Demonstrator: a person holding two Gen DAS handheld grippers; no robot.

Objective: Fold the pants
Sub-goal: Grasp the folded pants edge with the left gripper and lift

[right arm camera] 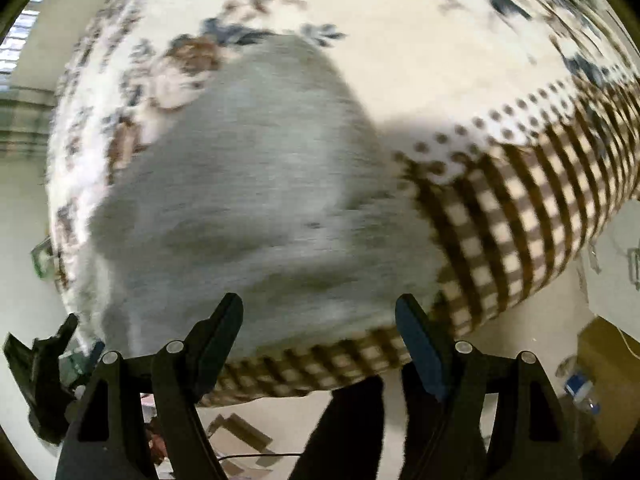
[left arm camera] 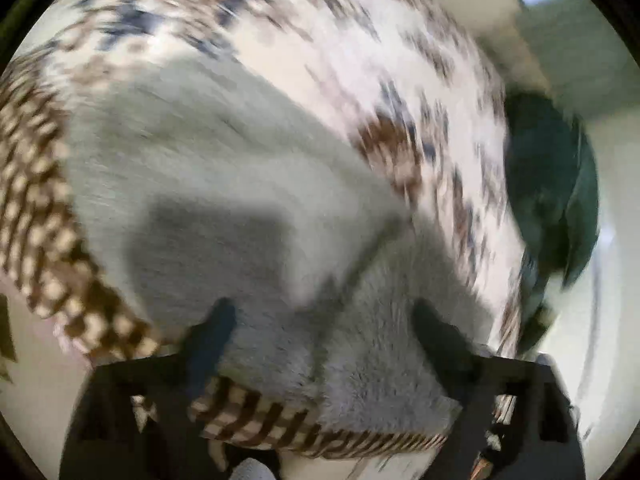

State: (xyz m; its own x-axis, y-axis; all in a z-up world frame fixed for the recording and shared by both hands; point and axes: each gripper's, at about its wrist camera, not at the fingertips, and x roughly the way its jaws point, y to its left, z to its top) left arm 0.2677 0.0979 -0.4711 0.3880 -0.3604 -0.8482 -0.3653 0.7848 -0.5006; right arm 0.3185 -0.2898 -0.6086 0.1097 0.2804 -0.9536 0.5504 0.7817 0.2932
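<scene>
Black fingers (left arm camera: 216, 328) of the left gripper (left arm camera: 320, 332) stand wide apart at the bottom of the left wrist view, and grey fleece pants (left arm camera: 224, 184) fill the gap between them without being pinched — the jaws grip nothing that I can see. The pants spread from 6 o'clock up toward 11 o'clock over a tablecloth (left arm camera: 360, 52) printed with blue and brown flowers and bordered in brown check. That checked border curls along 9 o'clock and runs under the fingers at 6 o'clock, marking the table's near edge. At 3 o'clock a dark green shape (left arm camera: 548, 184) sits past the cloth's edge; blur is heavy there, so it may be a garment or a bag.

From the right wrist view, the right gripper (right arm camera: 320, 320) is likewise spread wide, its fingertips (right arm camera: 230, 312) just over the near hem of the pants (right arm camera: 248, 184), with nothing clamped. The grey cloth lies in a rumpled mound from 6 o'clock to 12 o'clock, its far edge rounded against the floral tablecloth (right arm camera: 420, 60). Bare cloth lies open from 1 to 3 o'clock, where dots give way to the check border. Below the table edge at 6 o'clock the pale floor (right arm camera: 272, 412) shows — and the left gripper (right arm camera: 44, 376) sits at 8 o'clock, beside the pants' left edge.
</scene>
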